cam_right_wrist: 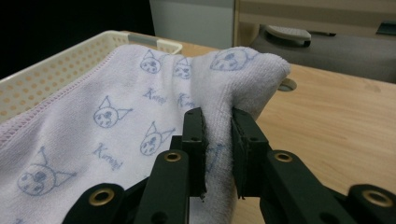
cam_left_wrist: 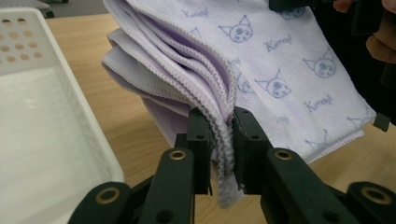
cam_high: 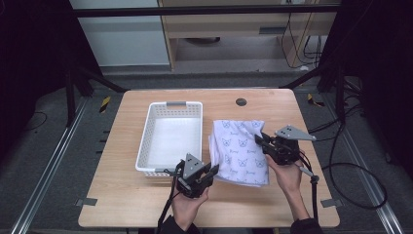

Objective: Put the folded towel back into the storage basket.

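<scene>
Folded lilac terry towel printed with small blue cat faces (cam_high: 239,150) is hanging just right of the white perforated plastic basket (cam_high: 146,146), pinched at two spots and sagging between them over the light wooden table (cam_high: 126,204). The left tongs (cam_high: 210,172) are clamping the towel's near corner, the one closest to the basket's front right corner; in the left gripper view the left tongs (cam_left_wrist: 219,140) are squeezing several stitched hems together, and a tuft is poking out below the pads. The right tongs (cam_high: 258,140) are gripping the towel's edge farthest from the basket, and the right gripper view shows the right tongs (cam_right_wrist: 218,140) closed tight on a thick bunched fold. Neither pair is standing open at all beyond the cloth's own thickness.

The step in hand is, by my reading, carrying the folded towel across into the basket. To do it well, both hands should be travelling together at one level, so the stack is not sliding apart. The lower layers are drooping beside the basket wall, so the towel should be clearing the rim before it is moving sideways. The left grip is catching only the hem ends, so any tugging apart risks pulling a layer free. Both tongs should be letting go only once the towel is resting flat inside the basket.
</scene>
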